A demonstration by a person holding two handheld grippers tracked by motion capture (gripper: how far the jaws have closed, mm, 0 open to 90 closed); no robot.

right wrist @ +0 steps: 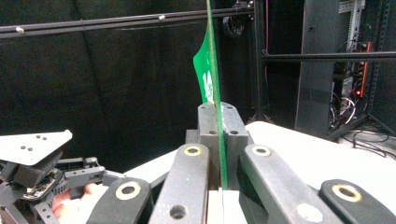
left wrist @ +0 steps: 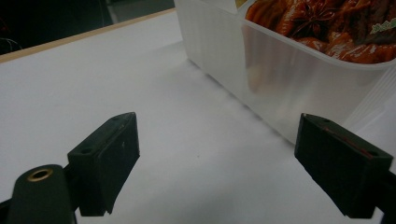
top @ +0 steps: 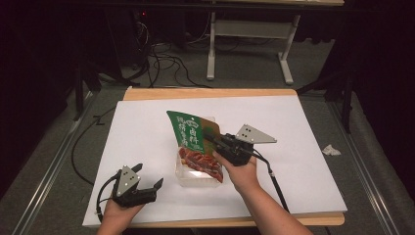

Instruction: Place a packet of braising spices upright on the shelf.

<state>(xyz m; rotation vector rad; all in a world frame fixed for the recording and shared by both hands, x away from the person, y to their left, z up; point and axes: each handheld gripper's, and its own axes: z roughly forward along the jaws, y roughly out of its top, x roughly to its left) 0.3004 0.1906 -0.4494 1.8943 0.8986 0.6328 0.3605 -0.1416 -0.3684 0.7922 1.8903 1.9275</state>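
Observation:
A clear plastic tray (top: 194,177) of reddish-brown food (top: 203,162) stands in the middle of the white table sheet. Its green printed film (top: 190,128) stands up from the tray's far side. My right gripper (top: 211,138) is shut on the film's right edge. In the right gripper view the film (right wrist: 207,74) rises edge-on from between the shut jaws (right wrist: 218,116). My left gripper (top: 148,176) rests open near the front left, apart from the tray. In the left gripper view, the tray wall (left wrist: 289,88) is ahead to the right of the open jaws (left wrist: 219,137), with nothing between them.
The white sheet (top: 142,132) covers a wooden table with bare edges at front and back. A crumpled scrap (top: 331,150) lies on the grey floor to the right. Cables (top: 161,63) and a white table frame (top: 249,29) lie beyond the far edge.

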